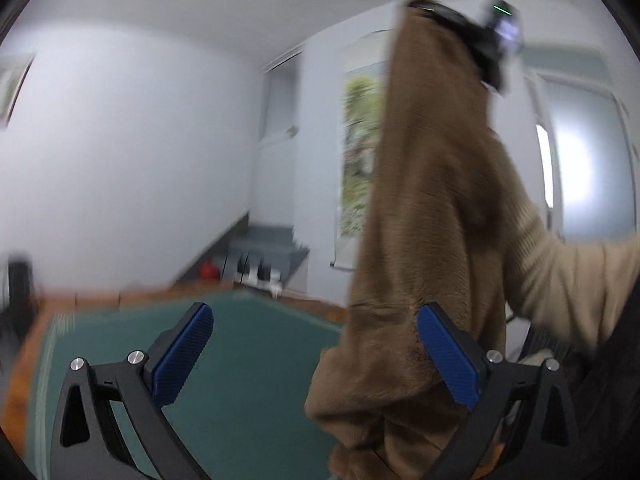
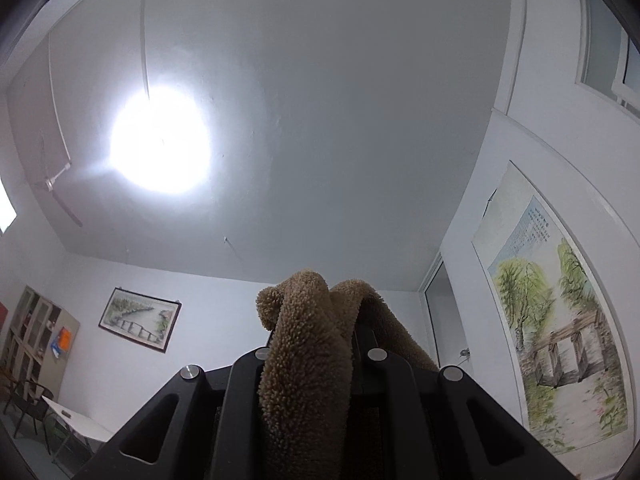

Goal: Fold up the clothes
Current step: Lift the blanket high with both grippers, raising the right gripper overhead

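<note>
A brown fleece garment (image 1: pixel 424 208) hangs full length at the right of the left wrist view. Its top edge is pinched in my right gripper (image 1: pixel 434 14), held high by an arm in a beige sleeve (image 1: pixel 560 280). My left gripper (image 1: pixel 316 354) stands wide open and level beside the garment's lower part. Its right pad (image 1: pixel 448 356) is in front of the cloth, its left pad (image 1: pixel 182 356) over a green mat (image 1: pixel 248 360), and nothing is pinched. In the right wrist view my right gripper (image 2: pixel 316 344) points up at the ceiling, shut on a bunch of the fleece garment (image 2: pixel 308 340).
The green mat lies on a wooden surface (image 1: pixel 24 364). Low grey furniture (image 1: pixel 268 252) and a red object (image 1: pixel 207 269) stand by the far wall. A landscape scroll (image 2: pixel 560 328), a framed picture (image 2: pixel 140 325), a cabinet (image 2: pixel 36 340) and a white table (image 2: pixel 80 424) line the room.
</note>
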A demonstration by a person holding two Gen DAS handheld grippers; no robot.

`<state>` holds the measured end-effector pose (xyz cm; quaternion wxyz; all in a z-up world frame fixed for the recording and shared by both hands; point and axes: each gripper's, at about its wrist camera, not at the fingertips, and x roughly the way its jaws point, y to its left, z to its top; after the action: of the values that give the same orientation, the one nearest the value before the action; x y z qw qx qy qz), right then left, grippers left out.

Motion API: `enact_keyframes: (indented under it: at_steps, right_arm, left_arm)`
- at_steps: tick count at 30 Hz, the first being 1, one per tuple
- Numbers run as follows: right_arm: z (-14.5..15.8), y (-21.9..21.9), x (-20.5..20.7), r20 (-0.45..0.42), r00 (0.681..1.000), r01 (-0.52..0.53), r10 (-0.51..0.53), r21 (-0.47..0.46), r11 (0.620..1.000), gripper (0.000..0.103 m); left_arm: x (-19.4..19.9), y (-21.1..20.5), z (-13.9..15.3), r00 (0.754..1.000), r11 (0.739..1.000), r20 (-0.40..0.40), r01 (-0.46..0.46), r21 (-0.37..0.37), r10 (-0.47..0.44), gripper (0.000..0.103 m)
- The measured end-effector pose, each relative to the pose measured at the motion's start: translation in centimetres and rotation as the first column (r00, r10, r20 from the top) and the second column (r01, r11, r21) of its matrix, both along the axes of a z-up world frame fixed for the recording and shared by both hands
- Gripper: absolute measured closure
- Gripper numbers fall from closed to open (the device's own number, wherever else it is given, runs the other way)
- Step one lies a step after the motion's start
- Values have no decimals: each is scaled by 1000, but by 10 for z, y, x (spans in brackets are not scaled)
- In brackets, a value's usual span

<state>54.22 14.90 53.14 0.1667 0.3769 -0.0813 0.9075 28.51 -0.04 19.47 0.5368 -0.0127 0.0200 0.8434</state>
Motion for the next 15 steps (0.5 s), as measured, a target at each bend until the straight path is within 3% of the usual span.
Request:
enact_keyframes:
  at_steps: [4, 8, 12, 15]
  right_arm:
    - [8, 8, 5, 6, 1000, 10, -10, -16, 1000, 90]
    - [5, 10, 7, 24, 999, 25, -24, -20, 999, 90]
    - [2, 17, 13, 25, 1000, -7, 8, -45, 999, 90]
    - [-2, 21, 16, 28, 1000, -5, 6, -41, 999, 90]
  left_arm:
    - [36, 16, 4, 984, 992, -138, 105, -66, -114, 0]
    - [62, 24, 3, 952, 968, -196, 209, -143, -234, 0]
    - [62, 46, 5, 957, 949, -170, 187, -255, -234, 0]
    - [42, 60, 8, 955, 924, -50, 268, -271, -292, 0]
